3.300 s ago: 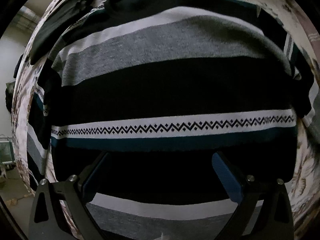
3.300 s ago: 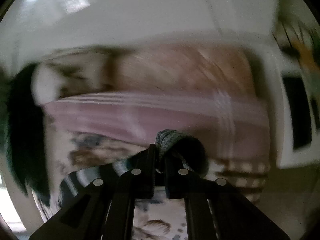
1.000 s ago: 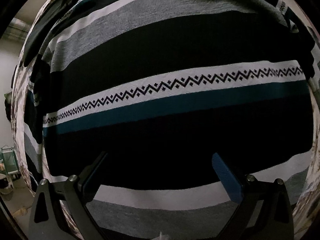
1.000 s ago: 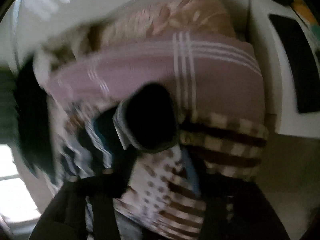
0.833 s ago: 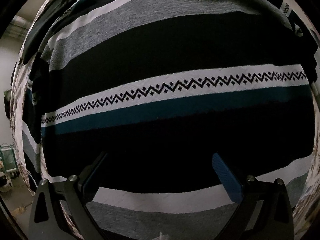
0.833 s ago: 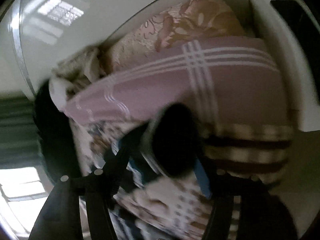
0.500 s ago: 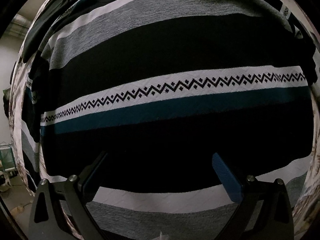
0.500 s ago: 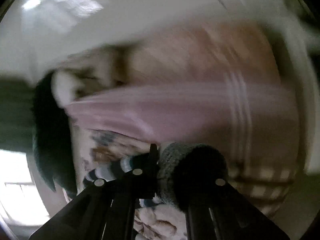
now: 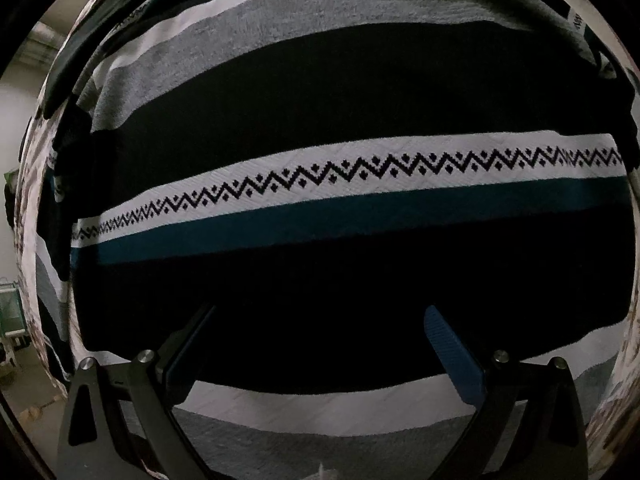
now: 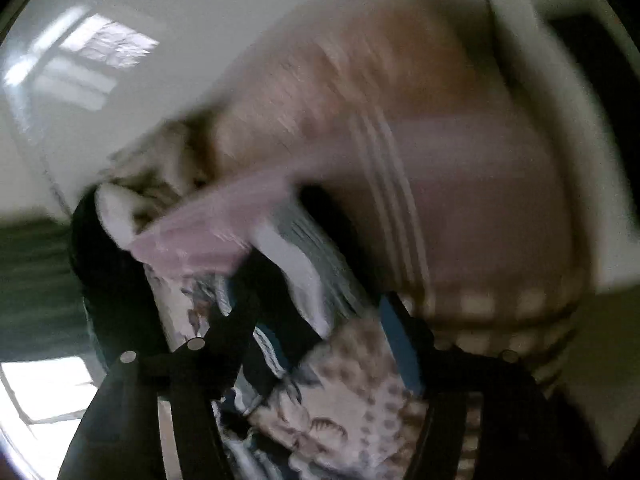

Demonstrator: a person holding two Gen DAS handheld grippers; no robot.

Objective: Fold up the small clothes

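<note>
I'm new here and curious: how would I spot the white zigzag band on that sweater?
Start with the striped sweater spread flat, filling the left wrist view. Across its middle runs a white band between a black stripe above and a teal stripe below. Only it carries a black zigzag with diamonds.

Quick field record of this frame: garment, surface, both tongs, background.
garment: striped sweater, black, grey, white and teal bands with a zigzag band, spread flat
surface: floral-print cover under the sweater
left tongs: open, pointing down over the sweater's black band, nothing between the pads
right tongs: jaws opening, a sweater part lies between them, pads not pressing; view blurred
background: pink striped blanket and floral pillow beyond the sweater
</note>
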